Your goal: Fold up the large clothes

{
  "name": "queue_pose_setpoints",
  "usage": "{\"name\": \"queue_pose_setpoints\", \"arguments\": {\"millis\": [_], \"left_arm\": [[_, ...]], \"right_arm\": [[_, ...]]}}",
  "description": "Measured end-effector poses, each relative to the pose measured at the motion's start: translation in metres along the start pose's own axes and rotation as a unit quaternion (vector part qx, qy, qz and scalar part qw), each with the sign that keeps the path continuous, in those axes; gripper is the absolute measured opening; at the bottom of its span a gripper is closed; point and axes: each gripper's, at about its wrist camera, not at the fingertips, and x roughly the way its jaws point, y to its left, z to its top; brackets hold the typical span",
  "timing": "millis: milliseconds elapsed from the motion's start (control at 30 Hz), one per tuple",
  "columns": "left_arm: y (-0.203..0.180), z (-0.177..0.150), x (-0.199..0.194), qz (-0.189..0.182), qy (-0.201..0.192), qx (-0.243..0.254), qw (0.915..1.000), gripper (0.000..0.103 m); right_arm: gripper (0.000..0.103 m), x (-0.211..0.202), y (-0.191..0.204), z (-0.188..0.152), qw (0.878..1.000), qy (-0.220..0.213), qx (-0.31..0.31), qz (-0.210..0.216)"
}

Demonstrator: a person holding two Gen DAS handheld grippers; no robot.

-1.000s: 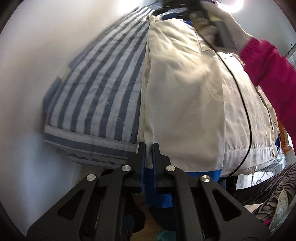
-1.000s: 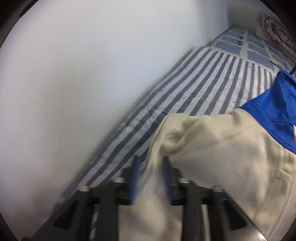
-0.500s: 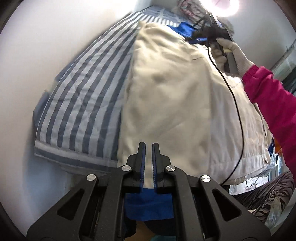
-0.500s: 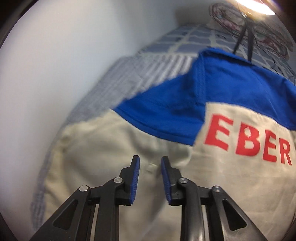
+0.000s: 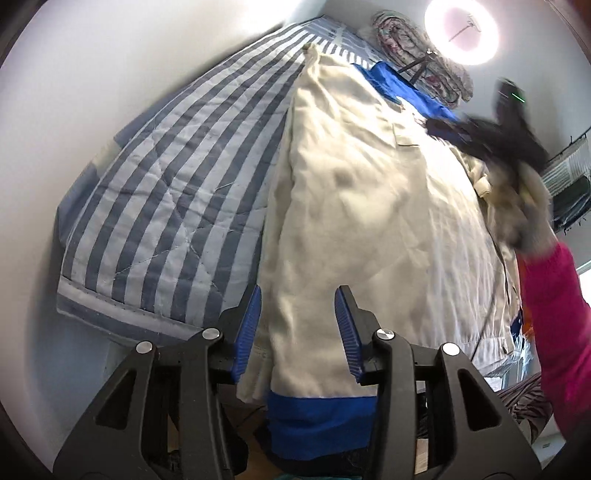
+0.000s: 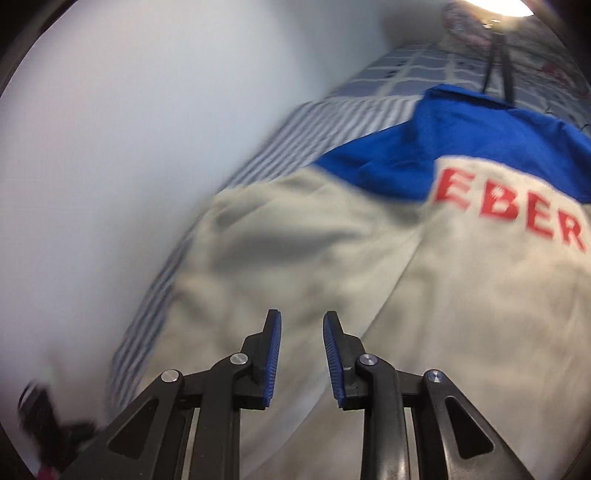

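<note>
Jacket lies half-folded on the bed. Left hand-held gripper is opening, hem loose between; right hand-held gripper is opening, empty. More folds left, I'd guess.

There is one big cream and blue jacket and it lies on one bed with a striped blanket. There are two grippers: the left gripper and the right gripper, and each has two blue pads. There is one round ring light, one rolled-up flowery quilt, one gloved hand and one pink sleeve.
</note>
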Motion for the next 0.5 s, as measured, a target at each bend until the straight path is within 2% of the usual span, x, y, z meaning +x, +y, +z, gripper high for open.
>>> {"name": "queue_pose_setpoints", "arguments": {"millis": [100, 233, 333, 400, 500], "left_arm": [[0.009, 0.001, 0.007, -0.011, 0.012, -0.023, 0.9996, 0.042], [0.021, -0.002, 0.014, -0.019, 0.025, -0.054, 0.9981, 0.042], [0.024, -0.004, 0.015, -0.024, 0.026, -0.063, 0.9974, 0.042], [0.021, -0.005, 0.016, -0.027, 0.026, -0.055, 0.9978, 0.042], [0.014, -0.006, 0.02, -0.036, 0.031, -0.039, 0.9981, 0.042]], "right_arm": [[0.025, -0.003, 0.036, -0.047, 0.998, 0.035, -0.026, 0.052], [0.025, 0.011, 0.076, -0.091, 0.992, 0.073, -0.061, 0.083], [0.025, 0.02, 0.09, -0.114, 0.991, 0.082, -0.082, 0.063], [0.025, 0.031, 0.084, -0.117, 0.991, 0.095, -0.072, 0.065], [0.022, 0.046, 0.077, -0.128, 0.991, 0.109, -0.064, 0.039]]}}
